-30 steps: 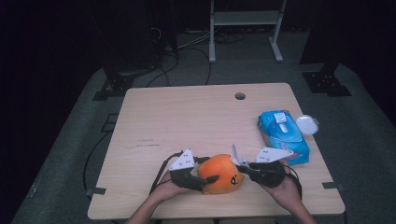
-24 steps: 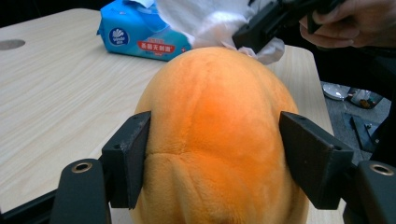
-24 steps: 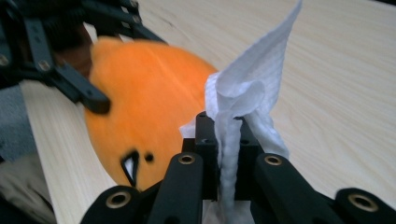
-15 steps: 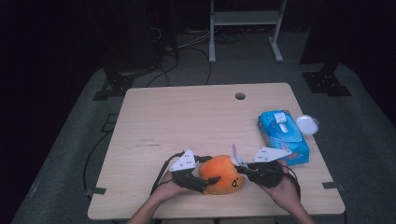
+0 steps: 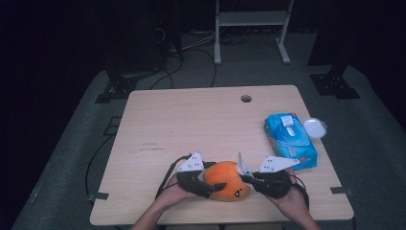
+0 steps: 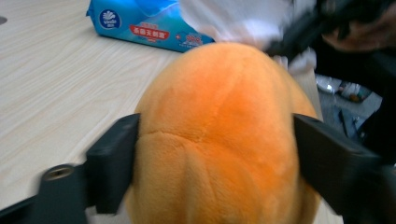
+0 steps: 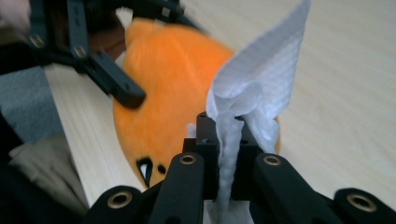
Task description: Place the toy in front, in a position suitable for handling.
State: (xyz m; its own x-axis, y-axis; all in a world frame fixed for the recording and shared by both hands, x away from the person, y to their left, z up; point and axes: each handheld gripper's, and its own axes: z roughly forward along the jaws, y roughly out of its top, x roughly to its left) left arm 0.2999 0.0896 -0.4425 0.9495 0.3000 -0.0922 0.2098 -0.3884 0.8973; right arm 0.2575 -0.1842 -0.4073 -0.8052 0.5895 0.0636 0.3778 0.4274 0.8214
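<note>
An orange plush toy [image 5: 227, 179] with a small black face lies near the table's front edge. My left gripper [image 5: 210, 181] is shut on the orange plush toy [image 6: 219, 135], one black jaw pressed into each side. My right gripper [image 5: 247, 178] is shut on a white wet wipe [image 7: 254, 88], pinched between its jaws, with the free end standing up in a point [image 5: 241, 164]. The wipe sits right against the right side of the plush toy [image 7: 163, 79].
A blue pack of wet wipes [image 5: 290, 139] lies at the table's right side, with a white round lid [image 5: 315, 127] beside it at the edge. The wooden table [image 5: 191, 124] has a cable hole [image 5: 246, 98] at the back. A white stand [image 5: 251, 19] is on the floor beyond.
The wipe's raised end has shifted slightly left, closer against the plush toy. Both hands stay almost in place.
</note>
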